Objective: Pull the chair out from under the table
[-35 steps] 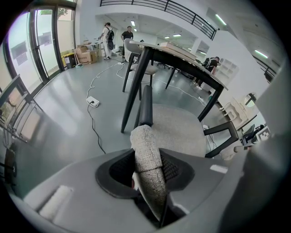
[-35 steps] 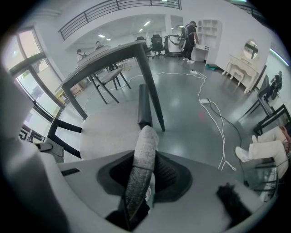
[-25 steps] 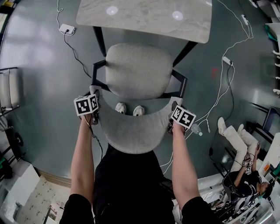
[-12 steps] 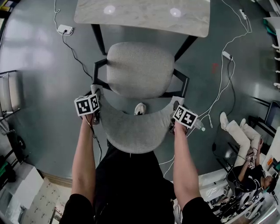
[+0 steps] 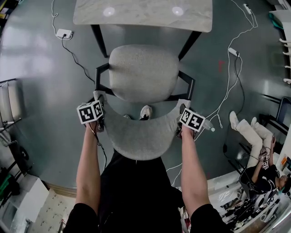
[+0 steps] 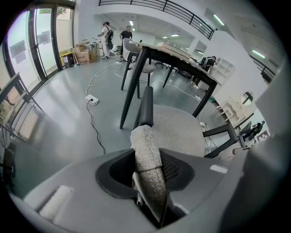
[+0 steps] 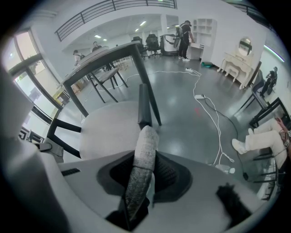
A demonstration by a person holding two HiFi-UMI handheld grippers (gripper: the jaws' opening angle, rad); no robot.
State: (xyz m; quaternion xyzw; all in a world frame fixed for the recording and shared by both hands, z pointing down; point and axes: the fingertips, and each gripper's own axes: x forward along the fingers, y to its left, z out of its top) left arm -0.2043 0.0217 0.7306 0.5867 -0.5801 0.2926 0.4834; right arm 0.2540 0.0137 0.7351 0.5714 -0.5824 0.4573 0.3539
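A glossy grey floor is spreading out beyond both pairs of jaws, mirroring the ceiling lights. Left of the left jaws, tall windows are letting in daylight. Far ahead of them a white cable is running to a power strip, and two people are standing by cardboard boxes. A black railing is lining the upper level. Right of the right jaws, a white dressing table is standing by the wall and a person is sitting on the floor.
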